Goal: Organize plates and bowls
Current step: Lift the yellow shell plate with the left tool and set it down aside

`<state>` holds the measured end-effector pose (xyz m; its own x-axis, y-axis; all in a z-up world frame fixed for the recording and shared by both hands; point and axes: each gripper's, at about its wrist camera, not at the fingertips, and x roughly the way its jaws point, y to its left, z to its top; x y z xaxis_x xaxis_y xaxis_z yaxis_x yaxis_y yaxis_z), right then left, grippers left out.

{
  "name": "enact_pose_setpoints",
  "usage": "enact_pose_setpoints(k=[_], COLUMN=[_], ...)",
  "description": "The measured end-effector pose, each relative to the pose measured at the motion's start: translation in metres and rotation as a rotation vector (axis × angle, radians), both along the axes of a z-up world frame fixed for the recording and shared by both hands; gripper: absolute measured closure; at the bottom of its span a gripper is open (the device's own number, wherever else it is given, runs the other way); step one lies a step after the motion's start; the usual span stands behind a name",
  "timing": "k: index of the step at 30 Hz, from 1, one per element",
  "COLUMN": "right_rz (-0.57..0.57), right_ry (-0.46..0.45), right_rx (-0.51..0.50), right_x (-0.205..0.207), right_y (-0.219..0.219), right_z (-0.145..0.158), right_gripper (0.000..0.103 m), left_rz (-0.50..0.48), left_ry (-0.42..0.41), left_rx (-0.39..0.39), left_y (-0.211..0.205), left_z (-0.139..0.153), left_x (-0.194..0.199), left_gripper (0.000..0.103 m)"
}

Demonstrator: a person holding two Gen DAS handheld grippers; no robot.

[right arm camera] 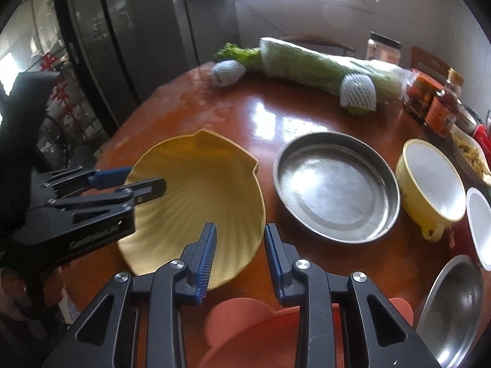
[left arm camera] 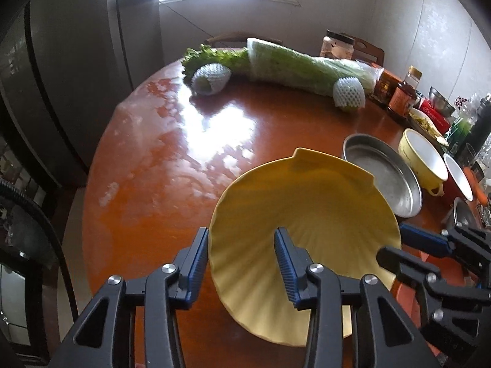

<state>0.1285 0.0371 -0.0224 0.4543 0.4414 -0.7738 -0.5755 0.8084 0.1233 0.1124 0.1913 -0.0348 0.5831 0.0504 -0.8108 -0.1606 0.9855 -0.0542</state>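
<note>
A yellow shell-shaped plate [left arm camera: 307, 202] [right arm camera: 199, 178] is held between both grippers, tilted above the brown round table [left arm camera: 172, 165]. My left gripper [left arm camera: 242, 254] [right arm camera: 138, 181] is shut on the plate's left rim, one finger inside the dish and one outside. My right gripper [right arm camera: 241, 245] [left arm camera: 405, 245] clamps the opposite rim the same way. An orange plate [right arm camera: 245, 322] [left arm camera: 408, 300] lies just below my right gripper. To the right stand a steel round pan [right arm camera: 334, 184] [left arm camera: 380, 174] and a yellow bowl with a white inside [right arm camera: 429, 181] [left arm camera: 423, 159].
A red-and-white bowl [right arm camera: 481, 227] and a steel bowl [right arm camera: 454, 306] sit at the right edge. A long cabbage [left arm camera: 294, 67], leafy greens and two foam-netted fruits [left arm camera: 211, 78] lie across the far side. Jars and bottles [right arm camera: 442, 110] crowd the far right.
</note>
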Motion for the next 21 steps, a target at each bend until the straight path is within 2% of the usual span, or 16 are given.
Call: enact_pose_setpoints(k=[6, 13, 21], right_rz=[0.058, 0.123, 0.152], right_ry=[0.008, 0.036, 0.029], right_rx=[-0.013, -0.032, -0.03], right_x=[-0.017, -0.032, -0.05], right_y=[0.02, 0.039, 0.046], right_z=[0.002, -0.008, -0.007], right_gripper=[0.07, 0.069, 0.068], left_rz=[0.016, 0.054, 0.072], left_ry=[0.027, 0.059, 0.047], left_rx=[0.068, 0.07, 0.061], left_y=[0.014, 0.027, 0.032], left_z=[0.0, -0.009, -0.009], left_x=[-0.001, 0.004, 0.008], left_gripper=[0.059, 0.059, 0.059])
